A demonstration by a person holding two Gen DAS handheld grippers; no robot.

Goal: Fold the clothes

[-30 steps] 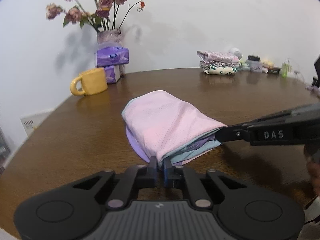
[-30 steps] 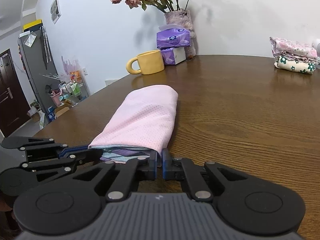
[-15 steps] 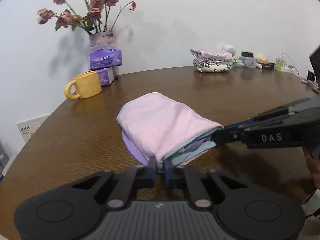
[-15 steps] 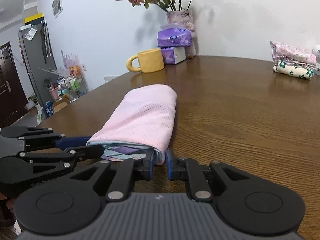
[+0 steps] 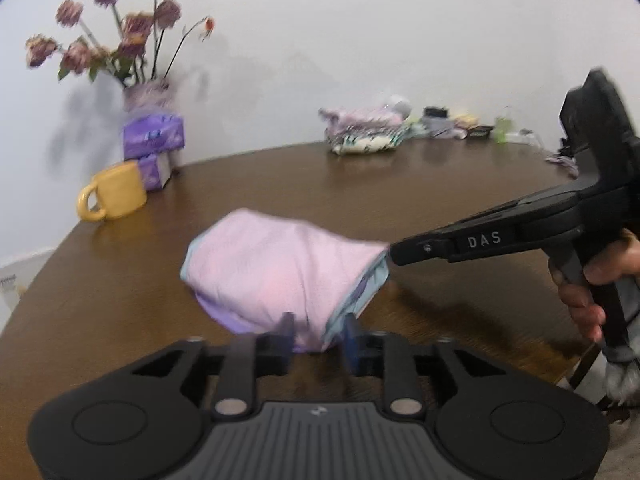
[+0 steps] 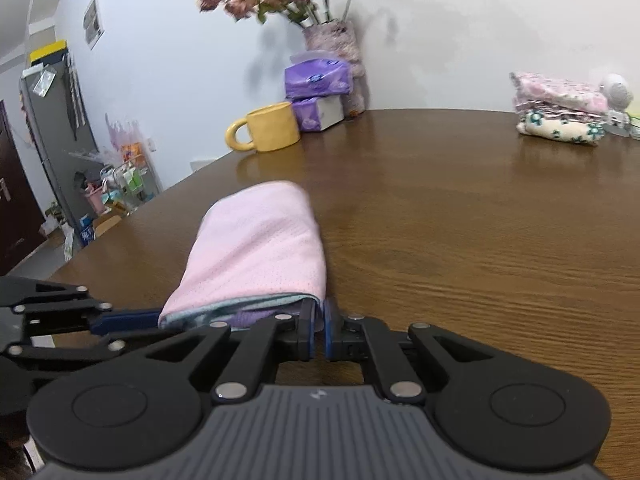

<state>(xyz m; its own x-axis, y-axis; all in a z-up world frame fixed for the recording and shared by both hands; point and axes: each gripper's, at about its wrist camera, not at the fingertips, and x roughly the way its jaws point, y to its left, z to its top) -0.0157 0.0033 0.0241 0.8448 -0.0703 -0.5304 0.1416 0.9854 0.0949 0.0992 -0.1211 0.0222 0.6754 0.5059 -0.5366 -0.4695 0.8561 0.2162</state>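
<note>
A folded pink mesh garment [image 5: 280,272] [image 6: 260,248] with pale blue trim and a purple inner layer lies on the brown wooden table [image 5: 400,200] [image 6: 480,240]. My left gripper [image 5: 318,334] [image 6: 148,322] is at its near edge. Its jaws are opening, and the cloth's corner sits loose between the spread fingers. My right gripper [image 6: 320,332] [image 5: 394,254] is shut on the garment's other open corner. In the left wrist view that corner is pinched at the fingertips and held slightly up. A person's hand [image 5: 600,280] grips the right gripper's handle.
A yellow mug [image 5: 116,196] [image 6: 272,132], purple tissue packs [image 5: 154,136] [image 6: 318,80] and a vase of dried roses [image 5: 148,92] stand at the far left. A stack of folded clothes [image 5: 364,132] [image 6: 556,108] lies at the far side. A fridge [image 6: 52,120] stands beyond the table's left edge.
The left jaws were shut on the garment's near edge and have spread apart. The right gripper has drawn its corner up and sideways a little, and the cloth bunches toward it.
</note>
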